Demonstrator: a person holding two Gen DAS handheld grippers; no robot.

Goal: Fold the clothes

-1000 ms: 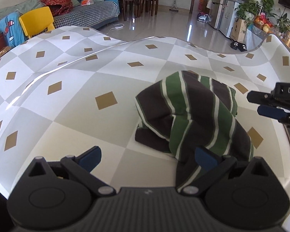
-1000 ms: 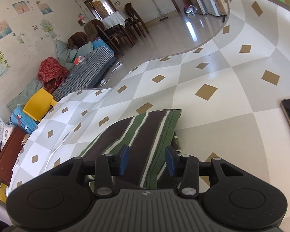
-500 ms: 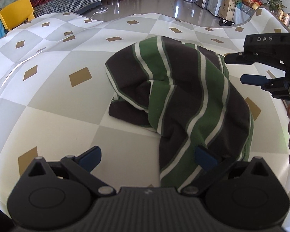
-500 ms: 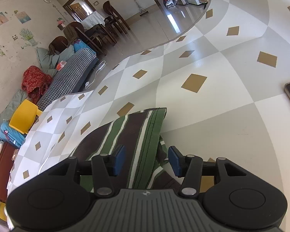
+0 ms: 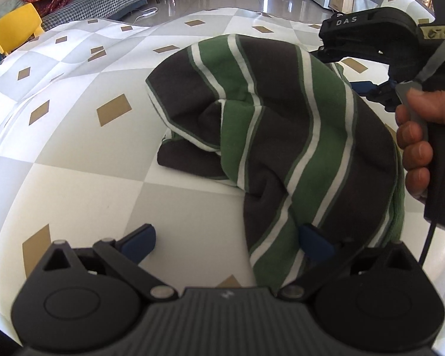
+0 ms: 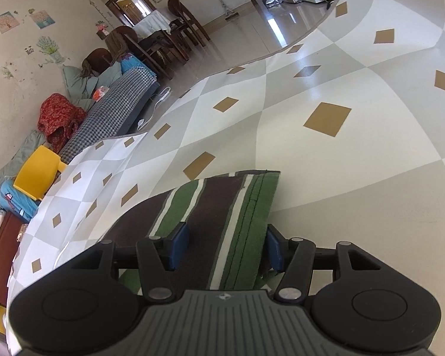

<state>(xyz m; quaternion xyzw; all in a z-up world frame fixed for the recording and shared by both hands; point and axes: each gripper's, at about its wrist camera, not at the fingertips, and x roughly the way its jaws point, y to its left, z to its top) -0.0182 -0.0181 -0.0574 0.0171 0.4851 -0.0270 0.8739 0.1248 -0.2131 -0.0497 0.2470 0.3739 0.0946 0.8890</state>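
Your striped garment (image 5: 284, 136) sits bunched in a loose mound on the checked table cover (image 5: 83, 160), part doubled over, dark underside poking out at the left. Not a flat fold yet.

Left gripper (image 5: 225, 240): jaws stand wide. The right-hand pad (image 5: 314, 241) is touching the near tail of the cloth, the other pad is out over bare cover, so nothing is clamped.

Right gripper (image 6: 224, 246): jaws are opening, with the green ribbed hem (image 6: 249, 222) and a band of stripes lying between the pads. Pads look just clear of the fabric on both sides, so read it as letting go, not a grip. From the left wrist view you see that gripper at the far right edge of the mound with your hand (image 5: 415, 148) on the handle.

Step, by my read: the end of a fold-over, cloth set down and both claws free. Roughly midway; the bundle is too lumpy to call done.

Next move likely needs:
- lift the right gripper clear without dragging the hem
- pick a fresh edge or corner, probably the near tail by the left gripper
- flatten or refold so layers line up

Risk: the loose top layer slides as you pull away.
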